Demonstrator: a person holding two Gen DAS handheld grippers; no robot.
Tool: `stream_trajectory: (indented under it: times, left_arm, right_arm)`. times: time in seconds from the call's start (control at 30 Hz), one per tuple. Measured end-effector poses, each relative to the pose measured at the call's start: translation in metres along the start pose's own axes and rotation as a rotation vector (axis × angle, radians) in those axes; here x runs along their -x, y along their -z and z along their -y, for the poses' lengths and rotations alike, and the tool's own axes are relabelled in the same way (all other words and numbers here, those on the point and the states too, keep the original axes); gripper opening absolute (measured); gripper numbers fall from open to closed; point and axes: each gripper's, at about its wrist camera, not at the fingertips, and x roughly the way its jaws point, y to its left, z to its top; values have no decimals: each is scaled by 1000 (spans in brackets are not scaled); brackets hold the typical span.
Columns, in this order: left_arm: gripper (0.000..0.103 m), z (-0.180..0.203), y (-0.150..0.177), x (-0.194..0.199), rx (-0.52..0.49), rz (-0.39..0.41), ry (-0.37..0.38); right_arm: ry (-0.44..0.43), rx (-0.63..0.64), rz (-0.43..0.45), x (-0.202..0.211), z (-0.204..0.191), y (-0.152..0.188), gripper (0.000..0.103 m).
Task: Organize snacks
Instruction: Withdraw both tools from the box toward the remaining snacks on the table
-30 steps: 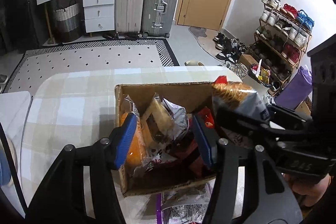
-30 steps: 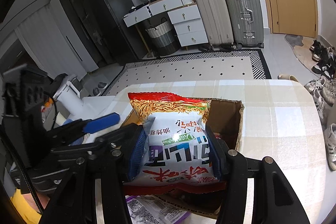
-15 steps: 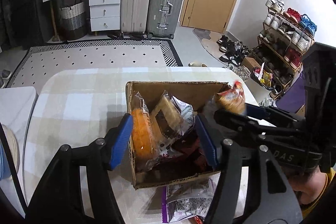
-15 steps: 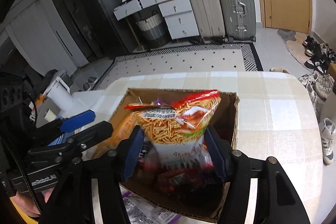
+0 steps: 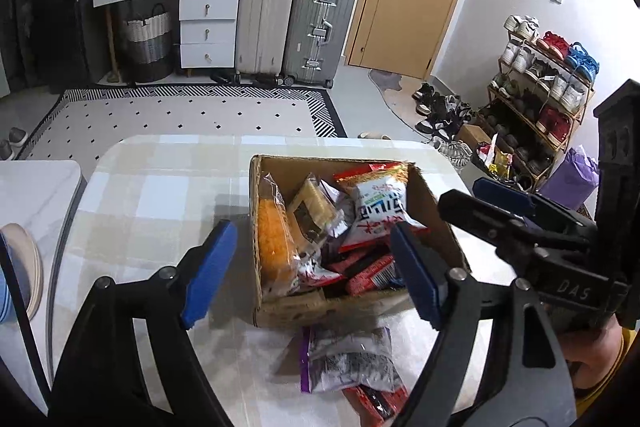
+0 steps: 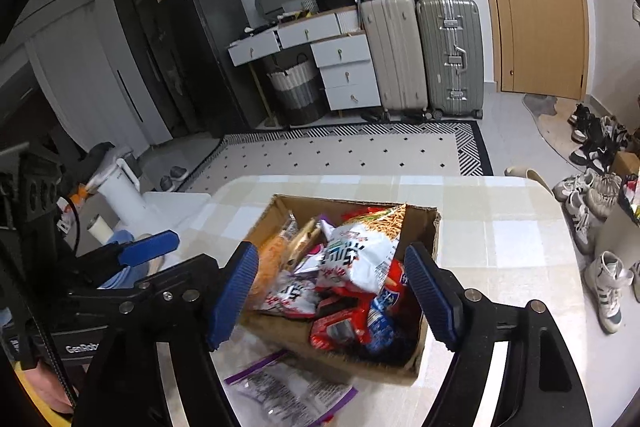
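A cardboard box full of snack packets stands on the checked table. A white and red noodle bag lies on top of the pile, beside an orange packet and a brown biscuit pack. My left gripper hovers above the box's near side, its jaws opening and nothing between them. My right gripper hangs over the box, jaws opening too, clear of the noodle bag below. A purple-edged packet and a red one lie on the table in front of the box.
The checked tablecloth runs left and behind the box. A stack of plates sits at the left on a white side table. A white kettle stands there too. Suitcases, drawers and a shoe rack line the room.
The right gripper let go of the noodle bag, which now lies in the box. Both grippers opened wider and drew back and up from the box.
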Motion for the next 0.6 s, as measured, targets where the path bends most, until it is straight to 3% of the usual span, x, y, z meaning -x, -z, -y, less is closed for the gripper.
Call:
stream_trajectory:
  times: [0.3,0.6]
  left_arm:
    - [79,10,13,63,-10,50,1]
    - [82,17,49,142,-1,136,0]
  right_arm:
    - [-5,14,68,59,-18,12,79]
    - [-29,45,222,146,-50,48,93]
